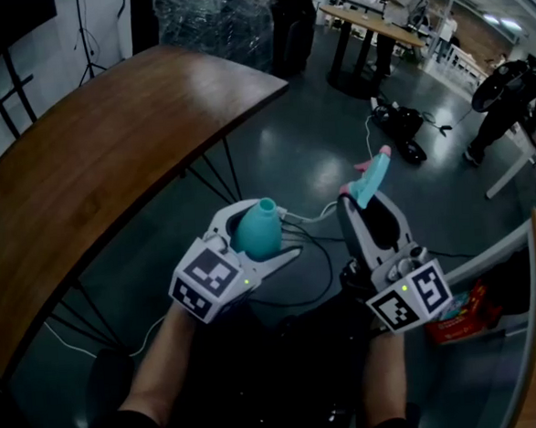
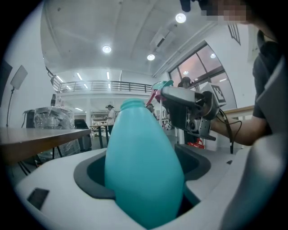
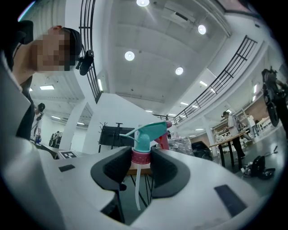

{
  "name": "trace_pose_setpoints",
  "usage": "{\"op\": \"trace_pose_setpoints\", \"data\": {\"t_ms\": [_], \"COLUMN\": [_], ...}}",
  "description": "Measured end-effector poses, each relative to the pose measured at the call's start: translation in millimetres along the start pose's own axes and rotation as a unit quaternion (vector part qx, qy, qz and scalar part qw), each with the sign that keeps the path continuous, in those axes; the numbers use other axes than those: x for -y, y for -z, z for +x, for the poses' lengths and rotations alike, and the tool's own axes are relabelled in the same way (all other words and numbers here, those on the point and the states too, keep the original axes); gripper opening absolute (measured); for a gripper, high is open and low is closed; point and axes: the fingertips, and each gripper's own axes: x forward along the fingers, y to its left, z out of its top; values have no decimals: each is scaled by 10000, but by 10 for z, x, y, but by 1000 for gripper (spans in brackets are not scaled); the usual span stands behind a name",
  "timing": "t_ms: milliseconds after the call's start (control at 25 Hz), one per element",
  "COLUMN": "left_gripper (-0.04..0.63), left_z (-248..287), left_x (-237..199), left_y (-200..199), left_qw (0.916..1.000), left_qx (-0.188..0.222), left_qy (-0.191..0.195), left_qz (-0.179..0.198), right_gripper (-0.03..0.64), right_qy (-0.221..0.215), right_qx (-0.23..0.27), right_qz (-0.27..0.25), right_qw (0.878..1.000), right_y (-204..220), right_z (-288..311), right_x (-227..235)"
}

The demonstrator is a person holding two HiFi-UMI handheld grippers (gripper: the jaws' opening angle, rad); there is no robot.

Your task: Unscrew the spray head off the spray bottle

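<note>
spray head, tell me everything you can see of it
The spray head is off the bottle, held in the air by the right tool, whose dark pads clamp its pink collar. Teal plastic body, pink trigger and nozzle, a whitish dip tube hanging free below. It stands roughly upright between the jaws; nothing else touches it.

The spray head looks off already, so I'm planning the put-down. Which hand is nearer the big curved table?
Left, probably: the left hand-held gripper, clamping the bottle, sits beside the table. The right hand-held gripper, holding the spray head, is farther off over the floor.
</note>
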Motion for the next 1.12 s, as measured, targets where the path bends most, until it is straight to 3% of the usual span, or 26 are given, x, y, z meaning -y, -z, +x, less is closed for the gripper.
{"op": "trace_pose_setpoints", "data": {"t_ms": [480,1120], "left_gripper": [422,422], "left_z": [12,21], "left_x": [25,34], "left_y": [-49,-65], "left_qw": [10000,10000], "left_qx": [47,72], "left_qy": [-7,14], "left_qz": [1,7], "right_gripper": [140,138], "right_qy": [536,552], "right_qx": [-331,-432], "right_qz": [36,-27], "right_qw": [9980,9975], "right_y": [401,446], "right_z": [-43,-29], "right_x": [101,65]}}
